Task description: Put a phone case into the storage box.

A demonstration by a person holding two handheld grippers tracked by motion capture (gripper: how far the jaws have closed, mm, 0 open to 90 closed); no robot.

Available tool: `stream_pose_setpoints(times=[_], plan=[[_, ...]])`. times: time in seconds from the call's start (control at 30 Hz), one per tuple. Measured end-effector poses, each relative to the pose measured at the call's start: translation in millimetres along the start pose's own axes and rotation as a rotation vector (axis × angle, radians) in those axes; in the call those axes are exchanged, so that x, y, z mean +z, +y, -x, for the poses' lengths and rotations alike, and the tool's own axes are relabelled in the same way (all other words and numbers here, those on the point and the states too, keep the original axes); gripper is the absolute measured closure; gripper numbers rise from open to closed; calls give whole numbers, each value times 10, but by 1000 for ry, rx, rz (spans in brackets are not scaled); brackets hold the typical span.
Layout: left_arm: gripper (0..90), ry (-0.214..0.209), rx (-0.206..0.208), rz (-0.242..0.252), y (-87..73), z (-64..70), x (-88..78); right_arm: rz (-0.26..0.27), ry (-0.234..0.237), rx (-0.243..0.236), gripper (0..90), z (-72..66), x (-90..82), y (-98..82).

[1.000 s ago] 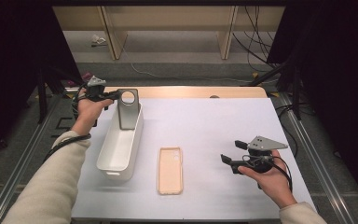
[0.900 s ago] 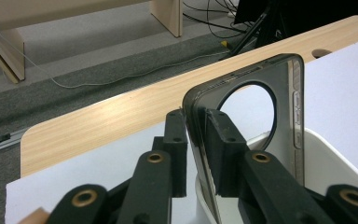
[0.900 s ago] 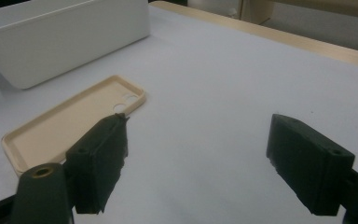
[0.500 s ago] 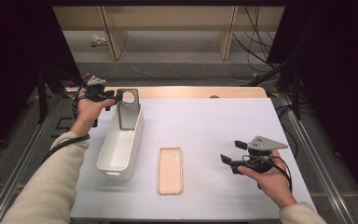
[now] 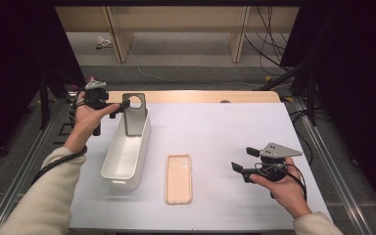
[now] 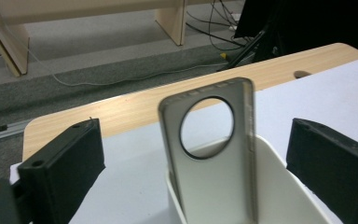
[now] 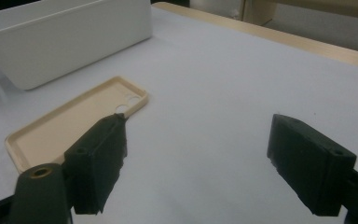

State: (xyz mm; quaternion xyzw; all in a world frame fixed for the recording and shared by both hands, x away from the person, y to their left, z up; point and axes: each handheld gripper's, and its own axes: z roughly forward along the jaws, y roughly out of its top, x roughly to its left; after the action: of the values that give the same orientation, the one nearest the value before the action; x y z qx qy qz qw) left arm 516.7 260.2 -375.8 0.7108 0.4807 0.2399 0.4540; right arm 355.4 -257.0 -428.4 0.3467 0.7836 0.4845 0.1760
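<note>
Now left tongs (image 6: 196,172) have just opened around upright grey case (image 6: 209,154) in white bin (image 5: 127,156).

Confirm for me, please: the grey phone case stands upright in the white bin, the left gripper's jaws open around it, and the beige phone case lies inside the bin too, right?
Not quite. The beige phone case lies flat on the table beside the white bin, not inside it, as the high view shows. The rest holds: the grey phone case stands upright in the bin, and the left gripper has just been opening, its jaws clear of the case.
</note>
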Motion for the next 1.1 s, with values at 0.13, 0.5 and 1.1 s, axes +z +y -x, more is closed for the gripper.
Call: stream_pose_setpoints(times=[0.13, 0.5, 1.1], plan=[[0, -41, 21, 16, -86, 118, -170, 2, 4, 1, 204, 3, -2, 0], [0, -152, 80, 23, -526, 629, -630, 0, 3, 14, 202, 13, -5, 2], [0, -251, 175, 36, -819, 1189, -877, 4, 0, 11, 203, 7, 1, 14]])
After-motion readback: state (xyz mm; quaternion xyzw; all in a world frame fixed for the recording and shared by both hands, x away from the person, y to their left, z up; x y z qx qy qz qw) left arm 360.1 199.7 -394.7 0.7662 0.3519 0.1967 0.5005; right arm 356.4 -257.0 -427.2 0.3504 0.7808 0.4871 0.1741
